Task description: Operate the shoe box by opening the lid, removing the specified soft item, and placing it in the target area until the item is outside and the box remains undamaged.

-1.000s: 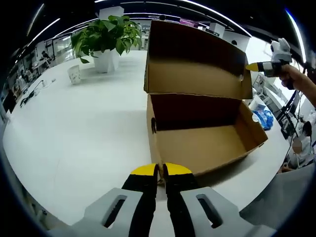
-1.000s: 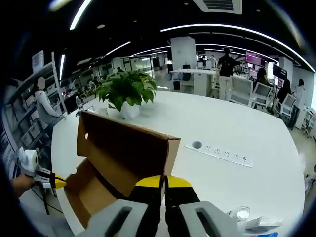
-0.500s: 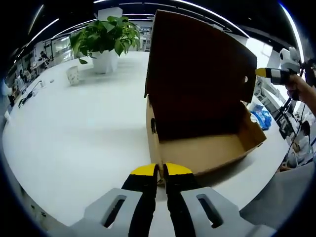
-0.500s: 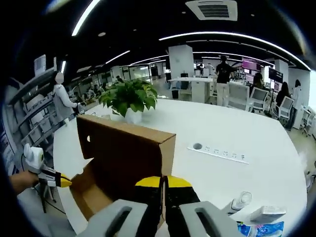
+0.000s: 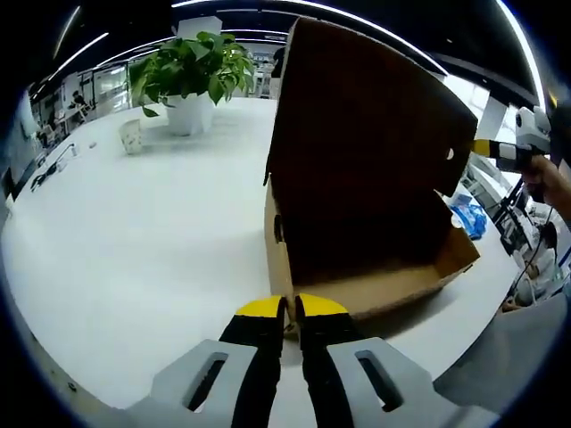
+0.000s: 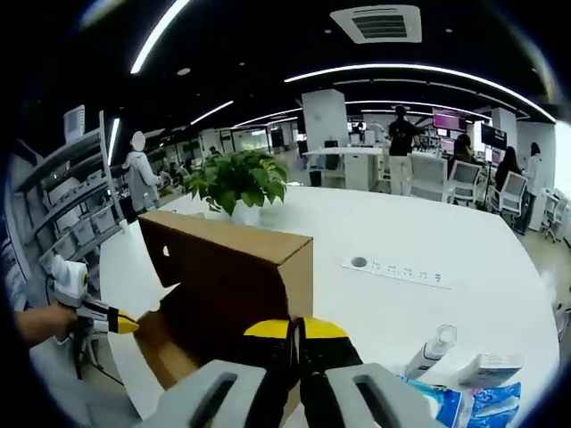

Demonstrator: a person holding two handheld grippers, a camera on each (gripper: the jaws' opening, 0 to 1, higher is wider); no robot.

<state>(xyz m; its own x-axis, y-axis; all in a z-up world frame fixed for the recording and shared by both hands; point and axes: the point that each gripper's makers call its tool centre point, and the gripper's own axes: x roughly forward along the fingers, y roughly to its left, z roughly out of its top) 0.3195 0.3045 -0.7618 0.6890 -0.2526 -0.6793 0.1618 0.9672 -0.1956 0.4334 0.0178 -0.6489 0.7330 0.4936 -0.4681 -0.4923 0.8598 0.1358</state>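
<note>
Shoe box (image 5: 357,223) just ahead of left tool (image 5: 290,308), jaws shut, seemingly pinching its near wall; right tool (image 6: 294,328) clamped on raised lid (image 6: 236,259); further pull risks tearing the hinge.

Shoe box (image 5: 357,223) on table (image 5: 134,232), plant (image 5: 189,67) behind

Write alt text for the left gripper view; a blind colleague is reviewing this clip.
An open cardboard shoe box stands on a white table, its lid raised upright. The left gripper, shut, meets the box's near corner; the right gripper reaches the lid's edge. A potted plant stands behind.
</note>
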